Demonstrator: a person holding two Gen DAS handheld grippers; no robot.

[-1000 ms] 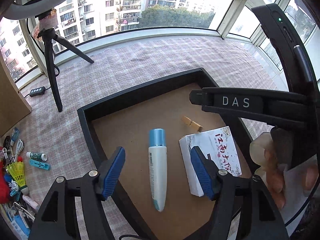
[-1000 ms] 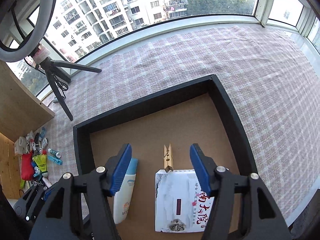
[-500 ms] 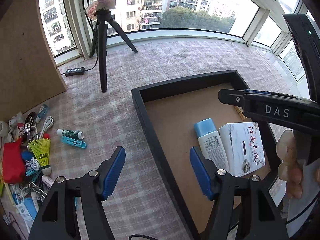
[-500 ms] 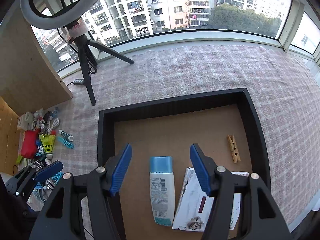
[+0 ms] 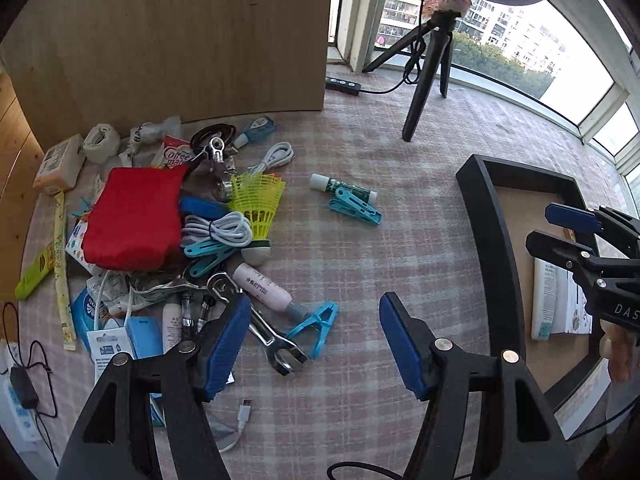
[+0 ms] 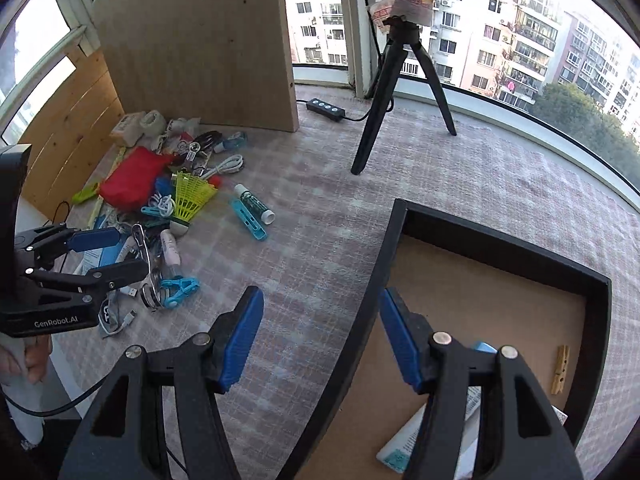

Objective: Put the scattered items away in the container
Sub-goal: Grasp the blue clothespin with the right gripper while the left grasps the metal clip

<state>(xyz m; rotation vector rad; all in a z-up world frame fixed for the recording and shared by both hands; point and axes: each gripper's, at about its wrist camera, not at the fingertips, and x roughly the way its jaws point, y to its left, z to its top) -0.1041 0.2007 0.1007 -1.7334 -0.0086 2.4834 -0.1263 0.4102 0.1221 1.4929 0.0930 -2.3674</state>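
Note:
My left gripper (image 5: pixel 316 344) hangs open and empty over the checked cloth, at the right edge of a pile of small items. The pile holds a red pouch (image 5: pixel 132 220), a yellow shuttlecock (image 5: pixel 260 204), a pink tube (image 5: pixel 264 288), a turquoise clip (image 5: pixel 316 326) and a metal wrench (image 5: pixel 272 340). Apart from it lie a white-capped green stick (image 5: pixel 344 188) and a blue peg (image 5: pixel 354 206). My right gripper (image 6: pixel 320 336) is open and straddles the left wall of the black tray (image 6: pixel 384 248). In the tray lie a wooden clothespin (image 6: pixel 559 368) and a half-hidden white bottle (image 6: pixel 400 452).
A black tripod (image 5: pixel 424 80) with a ring light stands on the cloth behind the tray, with a power strip (image 5: pixel 342 86) beside it. A wooden board (image 5: pixel 180 40) rises behind the pile. Windows curve round the far edge. A hand (image 6: pixel 32 356) grips the left tool.
Both grippers have swung left, away from above the tray's inside and toward the pile. The bottle and the white box have slid to the right edge of the left view. Both stayed open.

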